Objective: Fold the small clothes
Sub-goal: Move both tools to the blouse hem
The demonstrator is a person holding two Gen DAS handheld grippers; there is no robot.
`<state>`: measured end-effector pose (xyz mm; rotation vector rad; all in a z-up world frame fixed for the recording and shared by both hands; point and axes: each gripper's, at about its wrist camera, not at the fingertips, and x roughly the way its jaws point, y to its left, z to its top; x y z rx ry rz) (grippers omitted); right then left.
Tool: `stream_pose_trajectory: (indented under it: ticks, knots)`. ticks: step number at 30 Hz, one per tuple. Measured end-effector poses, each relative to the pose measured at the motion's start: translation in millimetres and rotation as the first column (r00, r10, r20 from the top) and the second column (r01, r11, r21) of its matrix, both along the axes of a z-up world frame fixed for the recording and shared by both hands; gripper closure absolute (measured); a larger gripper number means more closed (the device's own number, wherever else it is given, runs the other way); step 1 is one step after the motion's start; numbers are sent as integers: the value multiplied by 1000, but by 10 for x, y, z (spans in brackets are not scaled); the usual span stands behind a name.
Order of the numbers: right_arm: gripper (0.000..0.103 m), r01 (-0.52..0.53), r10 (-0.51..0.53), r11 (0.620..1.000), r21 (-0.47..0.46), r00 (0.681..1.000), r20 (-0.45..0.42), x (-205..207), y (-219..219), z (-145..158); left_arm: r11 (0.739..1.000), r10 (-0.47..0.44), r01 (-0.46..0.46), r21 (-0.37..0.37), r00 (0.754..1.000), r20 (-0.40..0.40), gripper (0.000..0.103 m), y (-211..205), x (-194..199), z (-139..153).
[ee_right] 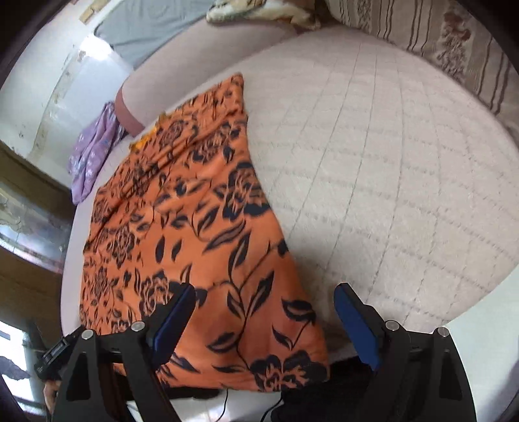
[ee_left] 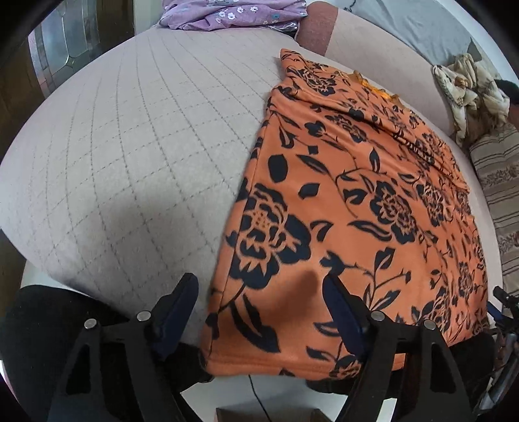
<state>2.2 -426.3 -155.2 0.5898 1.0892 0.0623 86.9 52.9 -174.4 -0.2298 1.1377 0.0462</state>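
Both jaws apart, clamped on nothing: left gripper (ee_left: 259, 289) poised over the near left corner of the garment (ee_left: 350, 207), one finger over the bedcover (ee_left: 123, 168), the other over the print; right gripper (ee_right: 264, 300) likewise astride the near right corner, one finger over orange cloth, the other over the quilted cover. No pad seen pressing on fabric in either view. Garment, orange with black flowers, spread flat on the bedcover, near hem at the edge closest to the grippers, far end creased and gathered, with a strip of orange trim (ee_left: 379, 89) showing there. Looks already laid out and smoothed, perhaps with its sides turned in, though not clear from these views whether any fold exists. Judged early in the fold of this piece: corners not yet taken, near hem not yet carried toward the far end. Likely left: pinching both near corners, lifting, laying the hem over the far end, then perhaps a second fold. Purple flowered cloth (ee_left: 227, 14) heaped beyond the far left of the bed, cream patterned cloth (ee_left: 470, 87) bunched at the far right; whether either awaits folding, impossible to tell. Striped pillow (ee_right: 431, 35) beside the cover on the right. Black cables (ee_right: 223, 409) hanging below the near edge.
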Motion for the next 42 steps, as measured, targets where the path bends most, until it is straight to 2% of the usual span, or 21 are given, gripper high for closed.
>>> stream_pose_trajectory:
  ticks: [1, 3, 7, 9, 11, 16, 17, 18, 20, 21, 22, 23, 24, 26, 31, 34, 36, 38, 40, 41, 42]
  knots:
    - [16, -22, 23, 999, 37, 1000, -3, -15, 10, -24, 1000, 2, -2, 0, 1000, -5, 23, 14, -27, 2]
    - [35, -58, 59, 998, 39, 998, -25, -49, 58, -46, 1000, 6, -6, -2, 1000, -11, 23, 35, -63, 0]
    - [38, -71, 72, 997, 34, 997, -36, -101, 57, -60, 1000, 6, -6, 7, 1000, -27, 23, 73, -191, -50]
    - [39, -67, 69, 996, 54, 997, -31, -111, 34, -52, 1000, 6, -5, 15, 1000, -24, 41, 63, -210, -43]
    - [44, -79, 81, 995, 63, 997, -22, -121, 42, -24, 1000, -2, 2, 16, 1000, -15, 51, 64, -228, -24]
    - [44, -74, 75, 995, 62, 997, -24, -113, 45, -57, 1000, 7, -7, -9, 1000, -25, 46, 96, -227, -27]
    - [41, -74, 76, 995, 64, 997, -24, -108, 48, -56, 1000, -1, 1, -18, 999, -35, 36, 95, -240, -29]
    - [35, -89, 91, 994, 64, 996, -23, -112, 65, -52, 1000, -9, 8, -25, 999, -40, 33, 84, -238, -41]
    - [34, -97, 98, 994, 58, 995, -18, -117, 83, -54, 1000, -25, 25, 2, 999, -43, 34, 35, -259, -67]
    - [36, -101, 102, 993, 56, 995, -20, -118, 88, -64, 999, -31, 32, 16, 999, -40, 56, 17, -272, -58]
    - [40, -103, 105, 993, 56, 994, -18, -117, 86, -70, 999, -32, 33, 19, 999, -38, 70, 9, -272, -45]
    - [66, -101, 102, 993, 55, 995, -23, -118, 77, -75, 999, -36, 35, -8, 999, -37, 98, 29, -269, -12]
    - [91, -104, 106, 993, 51, 994, -38, -112, 66, -83, 997, -39, 37, -60, 998, -39, 97, 58, -254, 18]
    - [93, -90, 94, 991, 95, 995, -38, -119, 13, -62, 992, -15, 16, -122, 1000, 6, 97, 133, -282, 221]
    - [93, -42, 20, 978, 203, 994, 109, -159, -204, 427, 989, -16, 39, -144, 988, 157, 97, 151, -315, 730]
    - [94, -14, -10, 979, 205, 993, 117, -106, -273, 458, 988, -21, 36, -148, 995, 98, 96, 144, -223, 539]
    - [89, 28, -41, 974, 223, 998, 56, -82, -297, 234, 992, -15, 15, -125, 1000, 3, 96, 131, -168, 253]
    - [86, 60, -64, 975, 215, 998, 9, -91, -279, 82, 994, -12, 7, -113, 999, -37, 96, 125, -186, 86]
    - [51, 64, -66, 980, 187, 998, 5, -121, -264, 49, 994, -3, -1, -110, 999, -35, 95, 141, -219, 39]
    - [15, 62, -63, 987, 147, 998, 5, -130, -251, 72, 993, -1, -2, -116, 1000, -31, 94, 157, -221, 31]
    - [11, 60, -62, 994, 90, 998, 18, -143, -235, 120, 993, -2, -2, -117, 1000, -31, 93, 158, -217, 24]
